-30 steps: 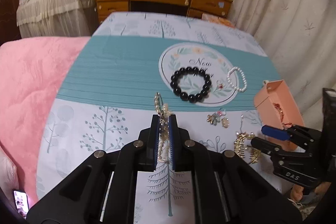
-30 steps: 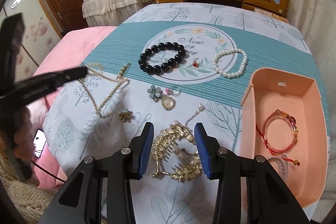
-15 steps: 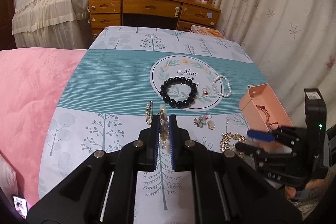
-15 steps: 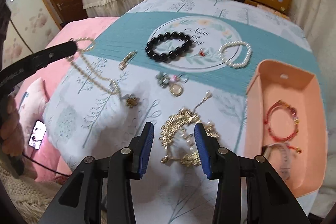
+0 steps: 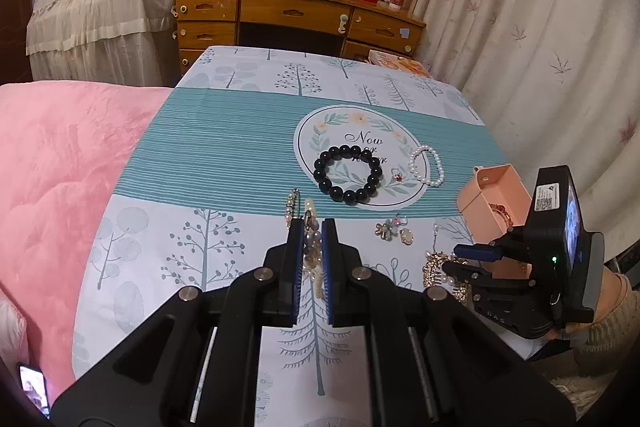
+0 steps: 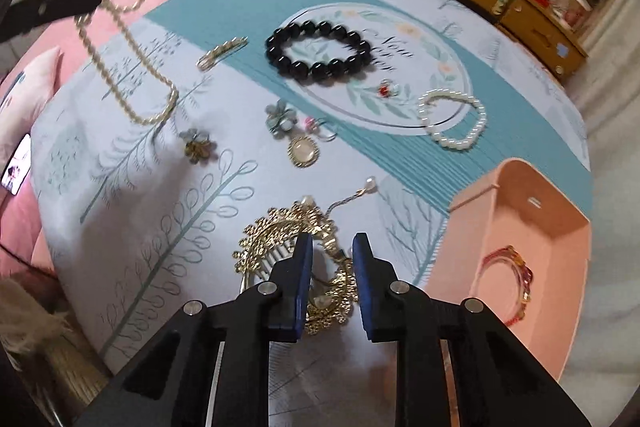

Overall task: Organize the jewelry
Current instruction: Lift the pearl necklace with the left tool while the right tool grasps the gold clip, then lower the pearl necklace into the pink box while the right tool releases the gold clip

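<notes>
My left gripper (image 5: 311, 231) is shut on a pearl and gold necklace (image 5: 312, 247) and holds it up above the table; the chain (image 6: 120, 43) hangs from it in the right wrist view. My right gripper (image 6: 331, 247) is open, low over a gold hair comb (image 6: 280, 231), with the comb partly between its fingers. The pink box (image 6: 532, 247) at the right holds a red bracelet (image 6: 516, 275). On the cloth lie a black bead bracelet (image 6: 318, 51), a white pearl bracelet (image 6: 454, 123), a small red ring (image 6: 385, 90), flower brooches (image 6: 282, 117) and an oval pendant (image 6: 304, 151).
A gold hair clip (image 6: 220, 53) and a small flower pin (image 6: 198, 145) lie on the left part of the tablecloth (image 5: 224, 143). A pink blanket (image 5: 52, 167) lies at the left. A wooden desk (image 5: 296, 15) stands beyond the table, curtains (image 5: 532, 27) at the right.
My left gripper has risen with the necklace, which now hangs off the cloth. My right gripper has moved forward and down over the gold comb and tilted left.
</notes>
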`<control>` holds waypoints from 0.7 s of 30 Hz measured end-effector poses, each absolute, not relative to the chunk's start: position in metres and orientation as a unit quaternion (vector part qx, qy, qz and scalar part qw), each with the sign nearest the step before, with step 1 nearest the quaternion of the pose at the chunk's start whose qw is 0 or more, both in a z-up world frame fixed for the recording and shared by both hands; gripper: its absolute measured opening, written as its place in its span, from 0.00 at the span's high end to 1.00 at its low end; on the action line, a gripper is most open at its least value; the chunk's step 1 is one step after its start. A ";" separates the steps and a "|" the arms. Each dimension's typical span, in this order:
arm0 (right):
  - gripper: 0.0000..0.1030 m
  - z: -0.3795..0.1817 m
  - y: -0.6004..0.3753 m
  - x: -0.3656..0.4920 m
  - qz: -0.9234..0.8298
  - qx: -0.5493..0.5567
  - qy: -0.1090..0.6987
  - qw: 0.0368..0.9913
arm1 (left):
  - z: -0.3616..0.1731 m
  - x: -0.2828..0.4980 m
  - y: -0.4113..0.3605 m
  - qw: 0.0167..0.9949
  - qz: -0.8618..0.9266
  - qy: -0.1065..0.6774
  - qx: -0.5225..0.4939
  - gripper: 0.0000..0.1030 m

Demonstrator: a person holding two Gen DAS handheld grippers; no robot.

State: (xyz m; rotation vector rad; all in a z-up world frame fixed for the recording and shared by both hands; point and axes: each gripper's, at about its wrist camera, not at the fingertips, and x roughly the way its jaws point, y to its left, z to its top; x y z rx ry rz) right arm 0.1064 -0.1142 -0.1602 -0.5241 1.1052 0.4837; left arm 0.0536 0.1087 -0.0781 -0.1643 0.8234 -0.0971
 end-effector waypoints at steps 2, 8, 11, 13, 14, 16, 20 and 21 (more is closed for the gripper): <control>0.85 -0.161 -0.113 0.108 0.228 -0.248 0.511 0.791 | -0.079 0.055 0.109 0.911 -0.047 0.401 -0.081 0.94; 0.89 -0.161 -0.113 0.110 0.241 -0.258 0.512 0.783 | -0.077 0.056 0.105 0.911 -0.051 0.402 -0.075 0.94; 0.89 -0.160 -0.112 0.107 0.254 -0.270 0.514 0.774 | -0.077 0.057 0.100 0.910 -0.054 0.405 -0.074 0.94; 0.90 -0.161 -0.110 0.105 0.254 -0.278 0.511 0.773 | -0.075 0.057 0.097 0.909 -0.056 0.406 -0.073 0.94; 0.92 -0.161 -0.110 0.104 0.253 -0.280 0.510 0.773 | -0.074 0.057 0.094 0.910 -0.056 0.405 -0.071 0.94; 0.92 -0.160 -0.110 0.101 0.253 -0.272 0.510 0.776 | -0.070 0.055 0.089 0.912 -0.057 0.401 -0.067 0.94; 0.93 -0.146 -0.120 0.095 0.248 -0.231 0.497 0.799 | -0.057 0.055 0.081 0.915 -0.060 0.395 -0.060 0.94; 0.93 -0.139 -0.125 0.093 0.246 -0.215 0.491 0.808 | -0.053 0.055 0.079 0.915 -0.062 0.394 -0.059 0.94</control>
